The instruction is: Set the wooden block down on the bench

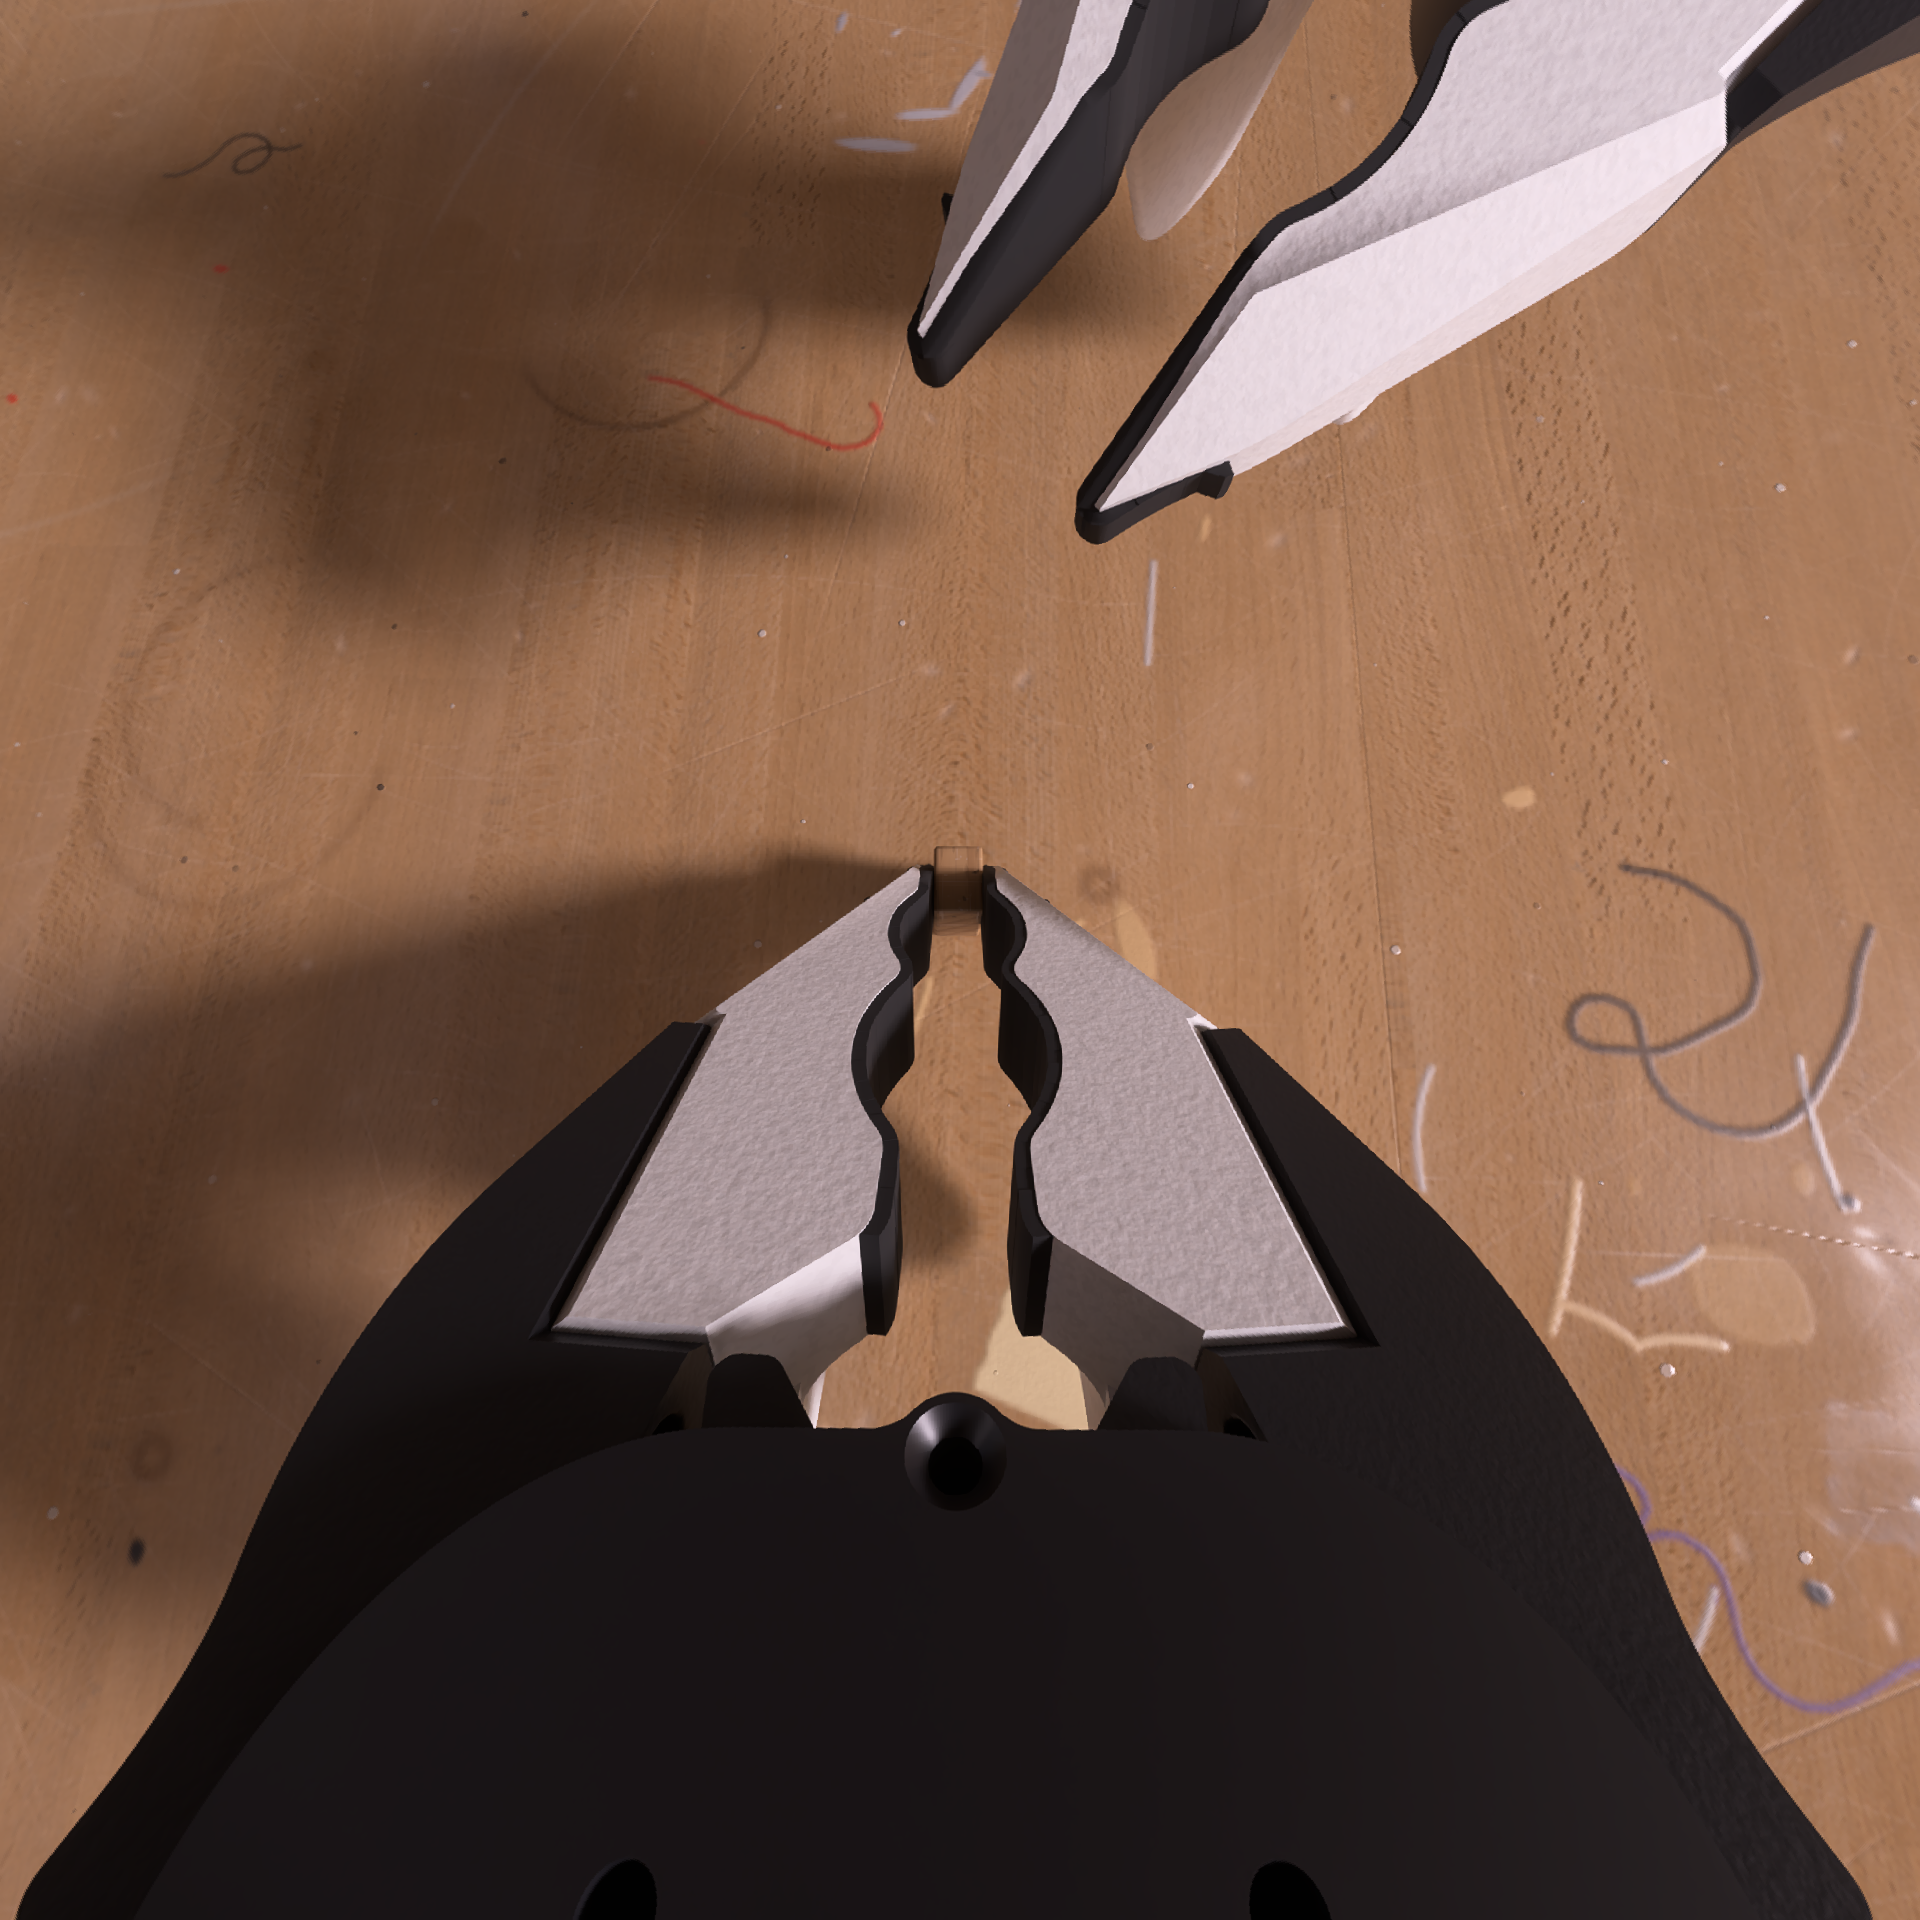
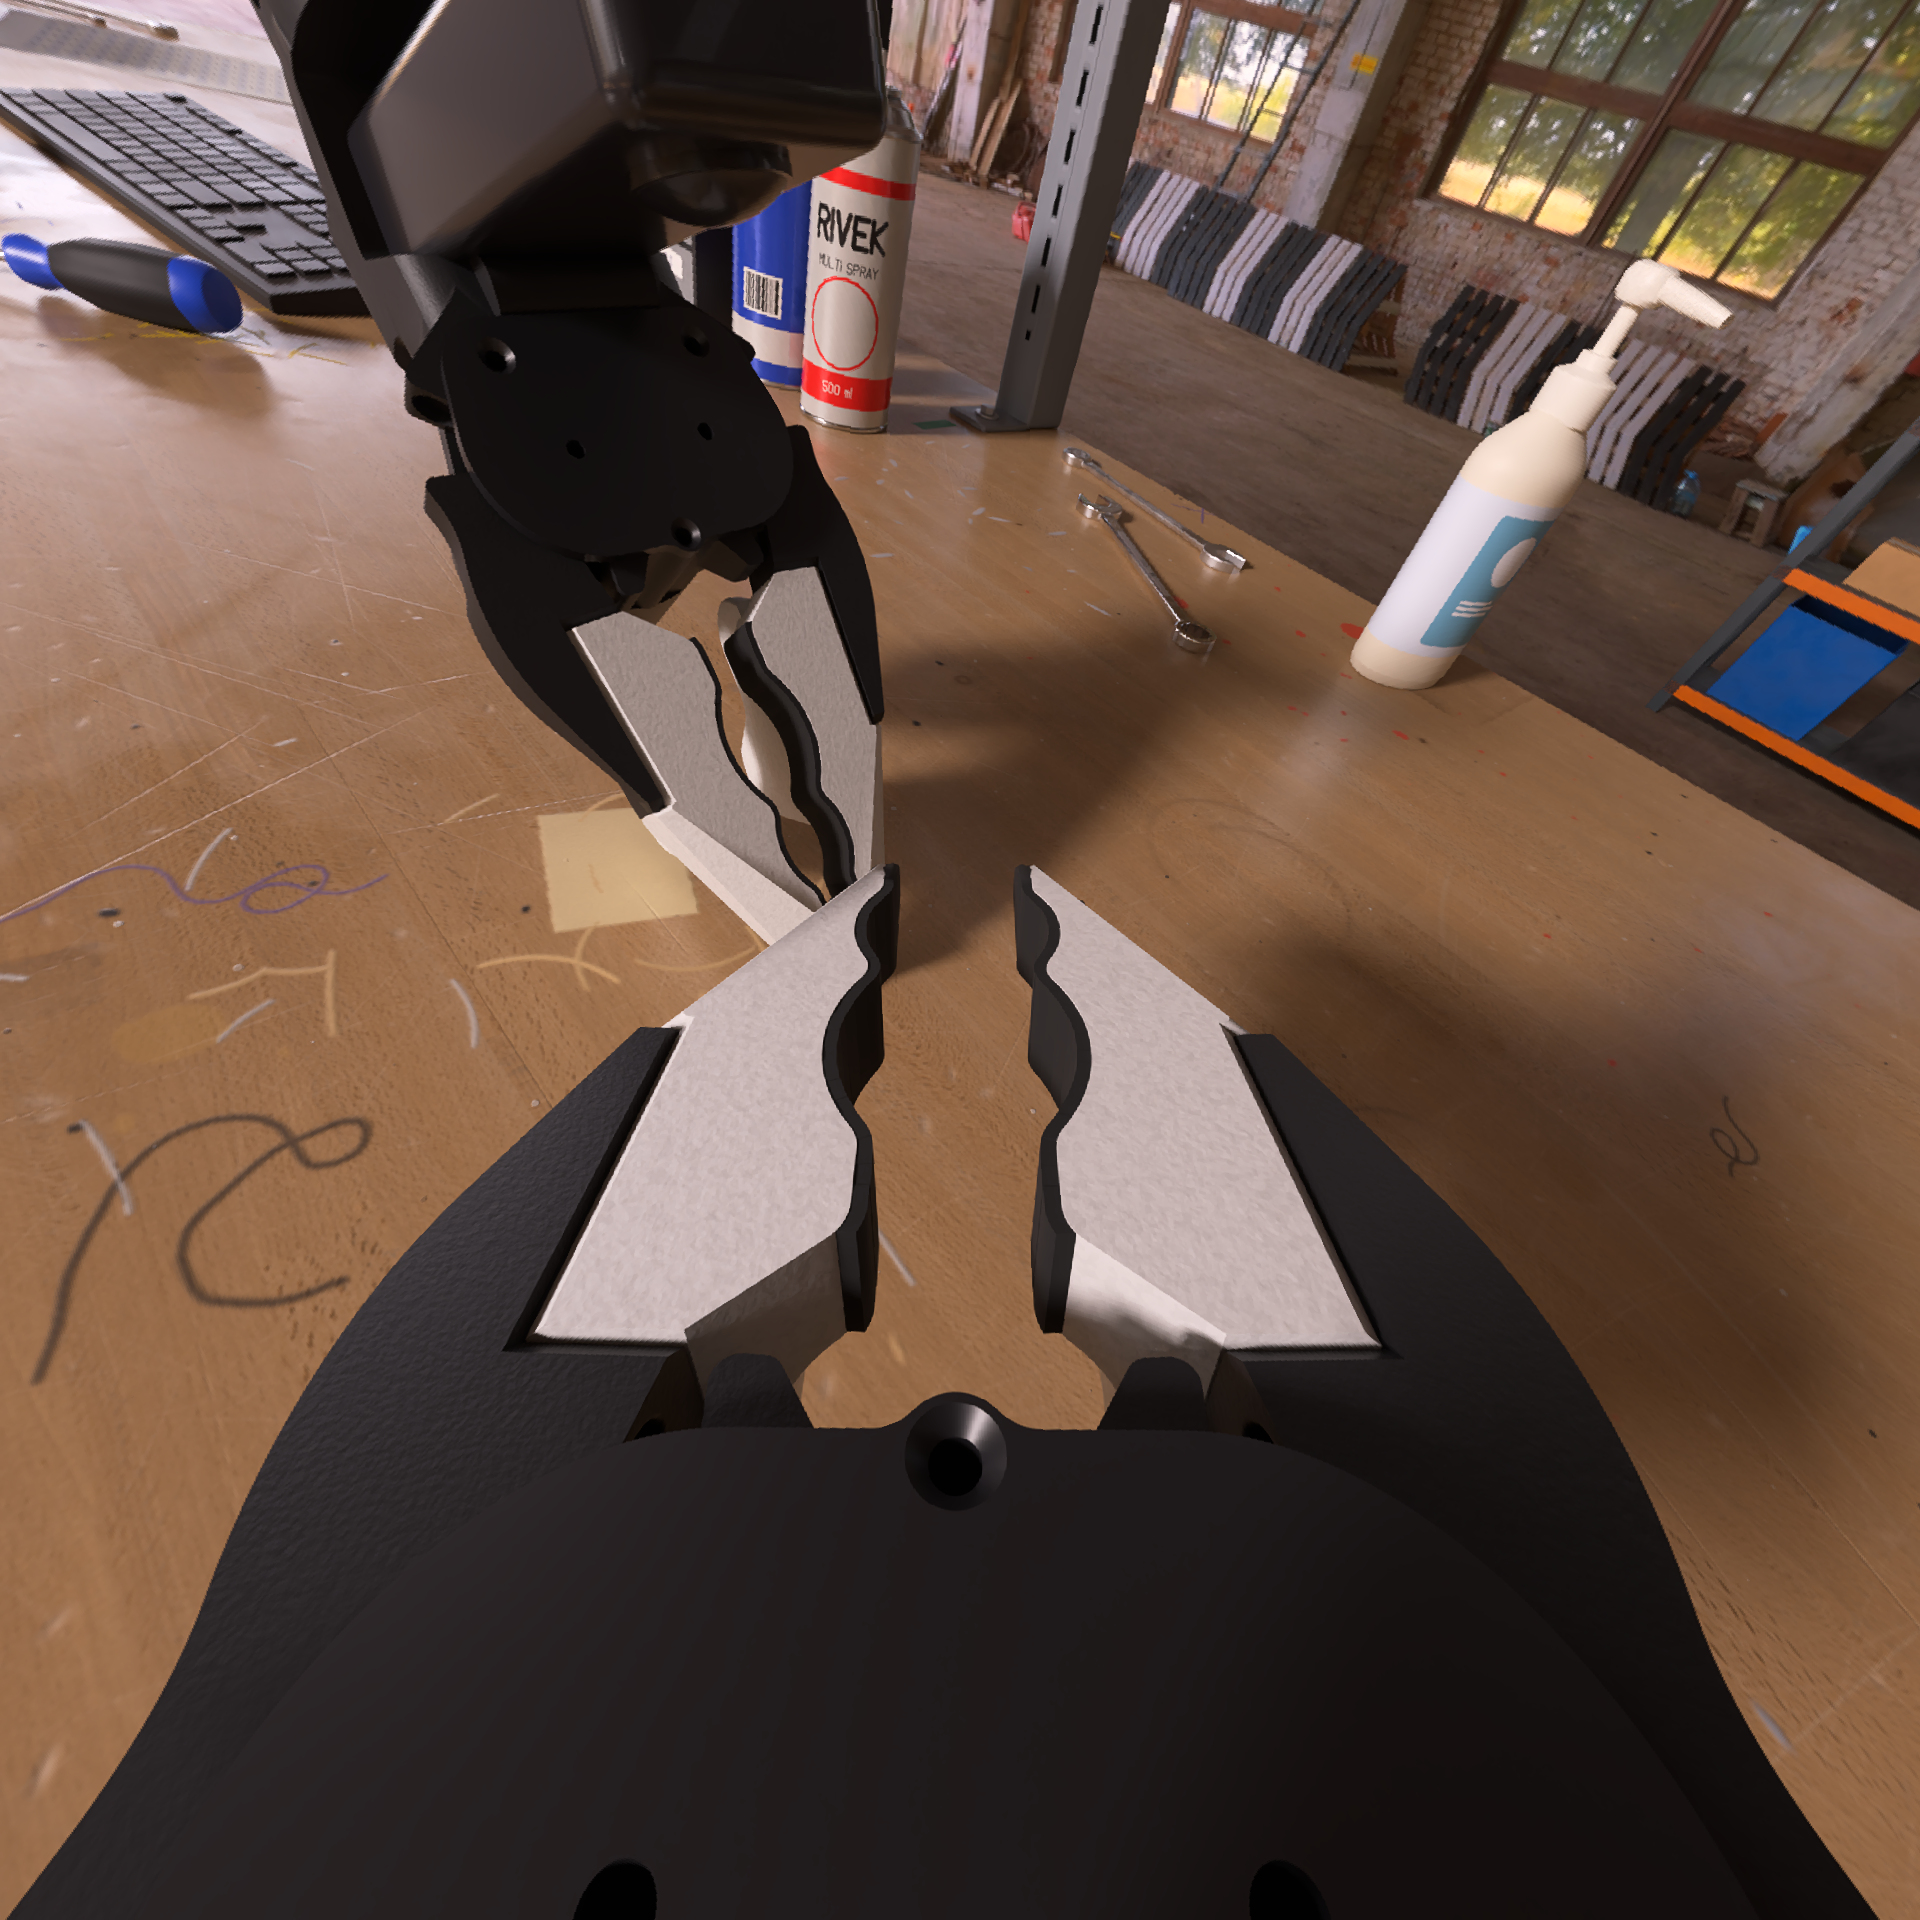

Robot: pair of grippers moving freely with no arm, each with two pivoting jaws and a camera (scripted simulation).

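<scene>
In the left wrist view my left gripper (image 1: 956,896) points down at the wooden bench (image 1: 520,727) and is shut on a small wooden block (image 1: 957,883), pinched at the very fingertips. Whether the block touches the bench I cannot tell. My right gripper (image 1: 1013,447) comes in from the top right, open and empty, a short way beyond the block. In the right wrist view my right gripper (image 2: 956,883) is open over the bench (image 2: 1351,987). The left gripper (image 2: 826,878) stands just ahead and to the left, its tips by my left finger; the block is hidden there.
At the back stand a white and red spray can (image 2: 857,270), a blue can (image 2: 774,281) and a grey steel post (image 2: 1060,208). A keyboard (image 2: 177,177) and a blue-handled screwdriver (image 2: 125,281) lie far left. Two wrenches (image 2: 1143,561) and a pump bottle (image 2: 1486,540) are near the right edge.
</scene>
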